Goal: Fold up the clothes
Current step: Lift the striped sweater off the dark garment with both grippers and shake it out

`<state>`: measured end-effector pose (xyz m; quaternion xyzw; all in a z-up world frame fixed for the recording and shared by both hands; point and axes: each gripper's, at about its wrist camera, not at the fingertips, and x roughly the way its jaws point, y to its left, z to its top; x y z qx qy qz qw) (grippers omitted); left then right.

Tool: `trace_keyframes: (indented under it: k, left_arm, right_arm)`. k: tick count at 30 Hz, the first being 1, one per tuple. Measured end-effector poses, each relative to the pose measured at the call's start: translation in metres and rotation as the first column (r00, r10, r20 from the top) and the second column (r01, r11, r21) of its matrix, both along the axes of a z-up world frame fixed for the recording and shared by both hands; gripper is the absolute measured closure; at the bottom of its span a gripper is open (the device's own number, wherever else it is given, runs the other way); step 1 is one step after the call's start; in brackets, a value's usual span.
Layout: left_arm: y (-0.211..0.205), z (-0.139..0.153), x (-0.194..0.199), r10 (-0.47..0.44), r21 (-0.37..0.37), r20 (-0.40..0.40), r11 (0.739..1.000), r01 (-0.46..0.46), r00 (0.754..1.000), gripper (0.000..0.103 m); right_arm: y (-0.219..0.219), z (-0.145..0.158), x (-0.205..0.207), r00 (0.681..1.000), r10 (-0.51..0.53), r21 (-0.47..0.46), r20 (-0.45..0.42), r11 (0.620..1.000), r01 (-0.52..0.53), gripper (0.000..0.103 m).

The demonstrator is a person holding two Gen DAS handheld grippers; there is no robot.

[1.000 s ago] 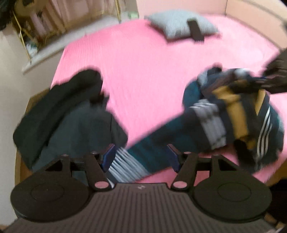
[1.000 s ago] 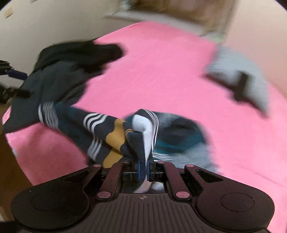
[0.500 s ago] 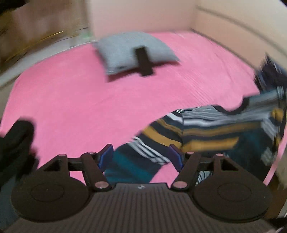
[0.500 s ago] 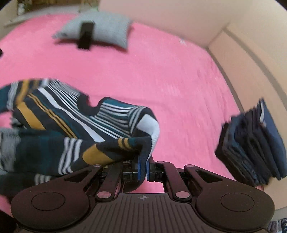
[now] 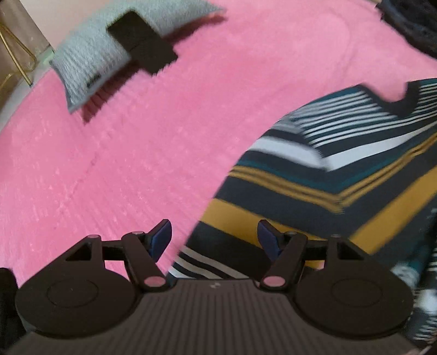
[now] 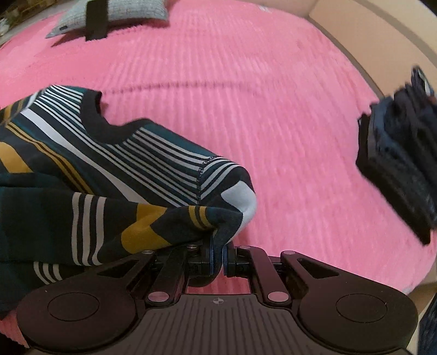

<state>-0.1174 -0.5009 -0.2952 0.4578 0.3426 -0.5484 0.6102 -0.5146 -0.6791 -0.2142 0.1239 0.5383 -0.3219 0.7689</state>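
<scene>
A striped sweater point(image 6: 114, 174) in navy, teal, white and mustard lies on the pink bed point(image 6: 273, 109), its dark neckline facing the far side. My right gripper point(image 6: 217, 255) is shut on a fold of the sweater near its shoulder. In the left wrist view the sweater point(image 5: 327, 185) spreads to the right. My left gripper point(image 5: 214, 240) is open, low over the sweater's lower left part, with cloth between the blue pads but not pinched.
A grey pillow point(image 5: 103, 54) with a black strap lies at the far side of the bed, also in the right wrist view point(image 6: 114, 11). A stack of folded dark clothes point(image 6: 401, 161) sits at the bed's right edge. A beige headboard point(image 6: 382, 32) borders the bed.
The right gripper has carried the sweater across the bed and spread it out with the neckline showing. The left gripper has swung right and down over the sweater, staying open.
</scene>
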Motion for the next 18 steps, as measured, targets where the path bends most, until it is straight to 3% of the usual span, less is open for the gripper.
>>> trace_keyframes:
  k: [2,5,7,8,9,10,12,14,18]
  left_arm:
    - [-0.006,-0.02,0.018,0.006,0.028,-0.016,1.0,-0.005,1.0,0.04]
    - [-0.01,-0.044,0.038,0.016,0.082,-0.1,0.997,-0.008,0.995,0.05]
    - [-0.009,-0.051,0.045,0.018,0.108,-0.186,0.994,0.002,0.982,0.077]
    - [-0.006,-0.048,0.044,0.016,0.109,-0.198,0.994,0.005,0.98,0.084]
    - [-0.002,-0.045,0.043,0.015,0.11,-0.21,0.994,0.009,0.978,0.099]
    - [0.002,-0.039,0.042,0.013,0.103,-0.215,0.995,0.009,0.977,0.099]
    - [0.018,-0.011,0.039,0.013,0.047,-0.191,0.999,-0.004,0.981,0.099]
    - [0.04,0.036,0.04,0.041,-0.038,-0.174,0.998,-0.048,0.984,0.099]
    - [0.086,0.147,0.048,0.111,-0.198,-0.11,0.971,-0.132,0.988,0.099]
  right_arm:
    - [0.002,-0.007,-0.004,1.0,-0.017,0.001,-0.002,1.0,0.017,0.099]
    - [-0.001,-0.018,-0.004,0.999,-0.05,0.005,-0.001,0.999,0.05,0.099]
    - [-0.005,-0.019,-0.002,0.996,-0.084,0.016,0.002,0.996,0.084,0.099]
    - [-0.007,-0.017,-0.002,0.995,-0.099,0.02,0.006,0.995,0.099,0.099]
    - [-0.01,-0.013,-0.001,0.994,-0.109,0.02,0.014,0.994,0.109,0.099]
    - [-0.012,-0.006,0.0,0.993,-0.115,0.017,0.026,0.993,0.115,0.099]
    - [-0.01,0.024,0.002,0.992,-0.111,-0.003,0.065,0.994,0.111,0.099]
    - [-0.004,0.067,0.004,0.988,-0.092,-0.043,0.127,0.994,0.098,0.099]
    - [-0.007,0.156,0.019,0.962,-0.028,-0.139,0.273,0.988,0.068,0.101]
